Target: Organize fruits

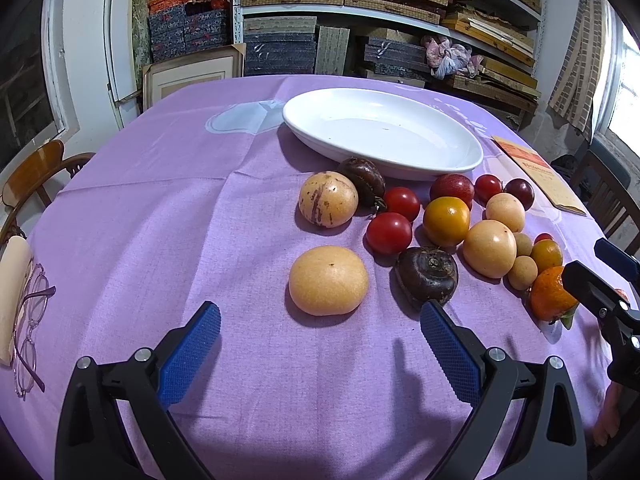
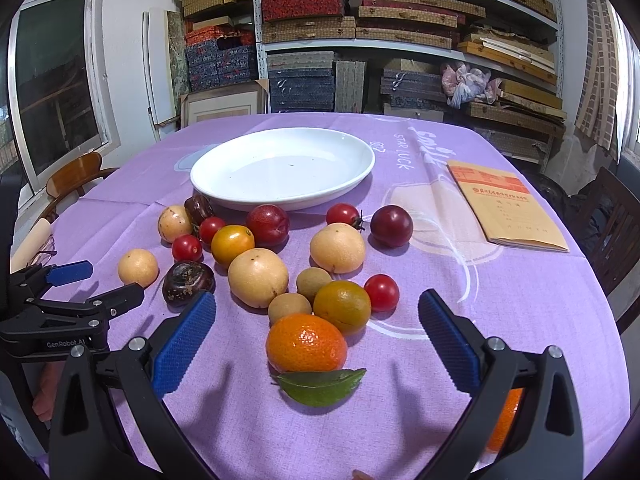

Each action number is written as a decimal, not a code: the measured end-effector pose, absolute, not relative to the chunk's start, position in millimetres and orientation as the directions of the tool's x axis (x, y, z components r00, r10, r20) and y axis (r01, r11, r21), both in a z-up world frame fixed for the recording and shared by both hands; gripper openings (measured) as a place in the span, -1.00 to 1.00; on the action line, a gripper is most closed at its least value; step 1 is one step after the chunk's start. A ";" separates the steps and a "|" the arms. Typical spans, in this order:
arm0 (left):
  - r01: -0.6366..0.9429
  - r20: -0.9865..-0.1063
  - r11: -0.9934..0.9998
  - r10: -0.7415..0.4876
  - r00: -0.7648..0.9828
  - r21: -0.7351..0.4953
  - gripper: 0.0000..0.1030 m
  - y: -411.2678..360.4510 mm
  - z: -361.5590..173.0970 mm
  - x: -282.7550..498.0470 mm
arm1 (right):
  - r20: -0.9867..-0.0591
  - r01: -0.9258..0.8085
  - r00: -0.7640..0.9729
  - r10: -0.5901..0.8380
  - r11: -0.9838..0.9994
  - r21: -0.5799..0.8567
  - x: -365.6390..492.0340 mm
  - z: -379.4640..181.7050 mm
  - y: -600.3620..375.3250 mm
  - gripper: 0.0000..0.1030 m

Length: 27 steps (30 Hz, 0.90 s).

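Observation:
An empty white oval plate [image 1: 400,168] [image 2: 280,202] stands mid-table on the purple cloth. In front of it lie several loose fruits: red tomatoes [image 1: 389,233], plums [image 2: 391,226], pale yellow round fruits and dark purple ones [image 1: 427,274]. My left gripper [image 1: 320,309] is open, low over the cloth, its fingers on either side of the nearest pale yellow fruit [image 1: 328,280] without touching it. My right gripper [image 2: 317,300] is open too, straddling an orange mandarin [image 2: 306,342] with a green leaf [image 2: 320,386]. Each gripper shows in the other's view: the right gripper [image 1: 586,260], the left gripper [image 2: 114,280].
Glasses [image 1: 30,320] and a pale roll lie at the table's left edge. A brown envelope [image 2: 506,204] lies on the right. Another orange fruit [image 2: 504,420] peeks from behind my right finger. Wooden chairs [image 1: 36,176] flank the table; shelves of boxes stand behind.

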<state>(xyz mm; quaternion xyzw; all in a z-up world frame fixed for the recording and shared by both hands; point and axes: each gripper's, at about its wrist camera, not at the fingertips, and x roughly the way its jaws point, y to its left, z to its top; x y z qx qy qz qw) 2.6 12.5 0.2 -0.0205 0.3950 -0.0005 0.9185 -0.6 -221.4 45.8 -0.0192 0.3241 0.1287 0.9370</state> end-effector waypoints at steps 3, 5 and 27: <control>-0.015 -0.725 0.999 -0.018 0.688 -0.039 0.93 12.6 0.4 3.1 | -0.612 -0.254 0.756 0.230 0.966 0.049 -0.6 45.8 -221.4 0.92; -0.014 -0.725 0.999 -0.018 0.688 -0.039 0.93 12.7 0.5 3.1 | -0.612 -0.254 0.757 0.230 0.966 0.049 -0.7 45.8 -221.6 0.92; -0.019 -0.726 0.999 -0.009 0.687 -0.030 0.93 14.5 0.1 3.0 | -0.610 -0.254 0.757 0.233 0.966 0.053 -1.0 46.2 -222.3 0.92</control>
